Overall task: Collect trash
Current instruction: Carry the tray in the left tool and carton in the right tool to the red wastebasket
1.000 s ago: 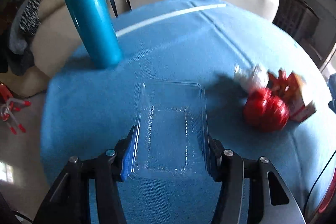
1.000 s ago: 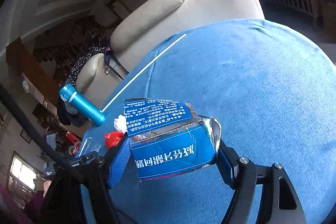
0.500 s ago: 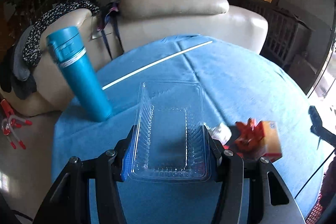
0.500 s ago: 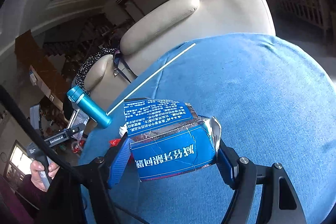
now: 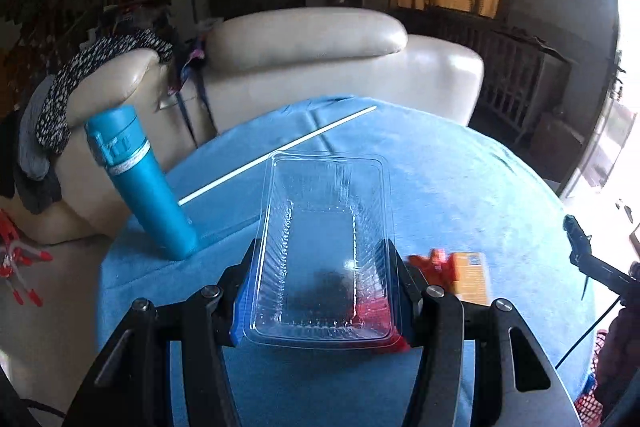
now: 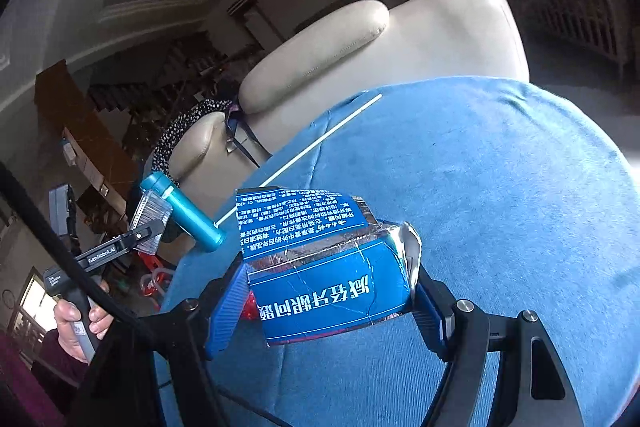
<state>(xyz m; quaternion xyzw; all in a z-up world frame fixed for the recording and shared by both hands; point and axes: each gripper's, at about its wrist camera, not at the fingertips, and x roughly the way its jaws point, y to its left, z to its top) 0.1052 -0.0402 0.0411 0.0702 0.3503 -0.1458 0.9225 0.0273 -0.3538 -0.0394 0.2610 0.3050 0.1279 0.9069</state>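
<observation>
Blue cloth (image 5: 460,187) covers the round table, with a cream leather sofa (image 5: 320,55) behind it; we take the teal bottle (image 5: 140,183) as our landmark. We record the bottle standing upright on the cloth near the table edge on the sofa side. A thin white stick (image 5: 276,157) lies on the cloth, running from just beside the bottle toward the far edge. We note the left gripper (image 5: 320,287) clamped on a clear plastic tray (image 5: 326,243), its blue pads pressed against the tray's long sides; the tray is held above the cloth, to the right of the bottle. Beyond the tray, farther right of the bottle, an orange carton (image 5: 470,277) and red scraps (image 5: 430,263) lie on the cloth, blurred. In the right wrist view, we log the right gripper (image 6: 328,295) closed on a crumpled blue foil-lined box (image 6: 324,275) with white print, held above the cloth, on the near side of the bottle.
</observation>
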